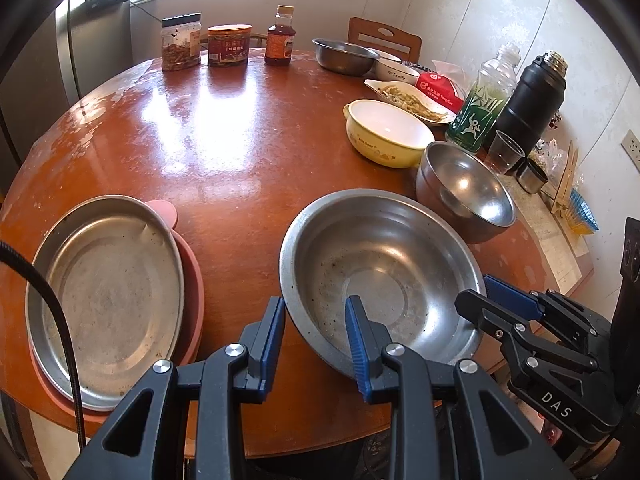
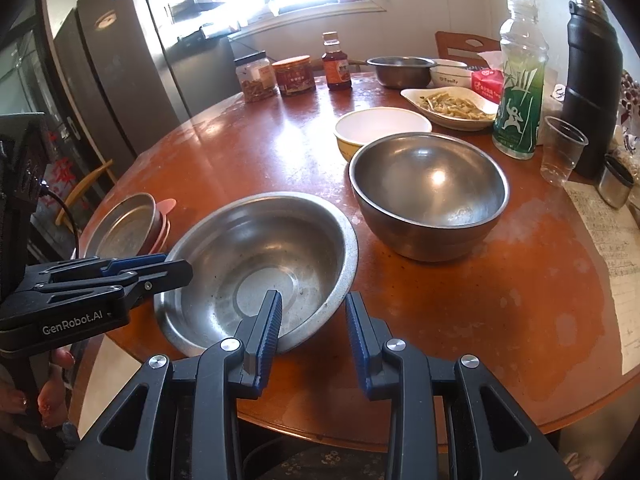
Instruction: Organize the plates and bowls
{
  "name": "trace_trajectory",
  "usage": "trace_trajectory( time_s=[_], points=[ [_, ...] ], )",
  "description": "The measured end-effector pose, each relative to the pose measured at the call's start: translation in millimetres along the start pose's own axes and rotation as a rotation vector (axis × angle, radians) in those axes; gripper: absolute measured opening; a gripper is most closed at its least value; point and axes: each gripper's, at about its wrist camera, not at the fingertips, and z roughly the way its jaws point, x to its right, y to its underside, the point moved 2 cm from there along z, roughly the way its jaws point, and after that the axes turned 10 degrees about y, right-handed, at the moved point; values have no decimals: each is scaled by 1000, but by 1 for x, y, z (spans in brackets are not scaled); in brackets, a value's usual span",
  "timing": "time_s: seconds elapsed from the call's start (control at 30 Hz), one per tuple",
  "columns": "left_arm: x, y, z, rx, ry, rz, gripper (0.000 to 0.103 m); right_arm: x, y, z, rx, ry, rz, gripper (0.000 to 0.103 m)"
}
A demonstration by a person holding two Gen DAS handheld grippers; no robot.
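Observation:
A wide shallow steel bowl [image 1: 384, 272] sits at the near edge of the round wooden table [image 1: 224, 136]; it also shows in the right wrist view [image 2: 260, 264]. My left gripper [image 1: 316, 320] is open, its fingers straddling the bowl's near-left rim. My right gripper [image 2: 314, 316] is open, straddling the bowl's near-right rim; it also shows in the left wrist view [image 1: 504, 300]. A deeper steel bowl [image 2: 428, 192] stands behind to the right. A steel plate [image 1: 108, 296] lies on a pink plate [image 1: 192, 292] at the left.
A yellow bowl [image 1: 388, 132], a dish of food [image 1: 412, 100], a steel bowl [image 1: 344, 56] and a white bowl [image 1: 396, 70] stand at the back right. Jars [image 1: 228, 44] and a sauce bottle [image 1: 280, 36] stand at the back. A green bottle [image 2: 518, 84], black thermos [image 2: 592, 92] and plastic cup [image 2: 562, 152] stand right.

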Motion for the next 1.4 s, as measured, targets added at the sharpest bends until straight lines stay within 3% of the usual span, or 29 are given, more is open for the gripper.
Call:
trace_trajectory(
  time_s=[0.63,1.17,1.4],
  points=[
    [2,-10,5,-31,17,23,32,12,-6,8,-45,-29,38,36],
    [5,-9,-8,19,7,6,48,21,-8,0,-39,-31,69,39],
    [10,-10,-14,39,-12,20,55,26,-10,-7,-14,-21,88,49]
  ],
)
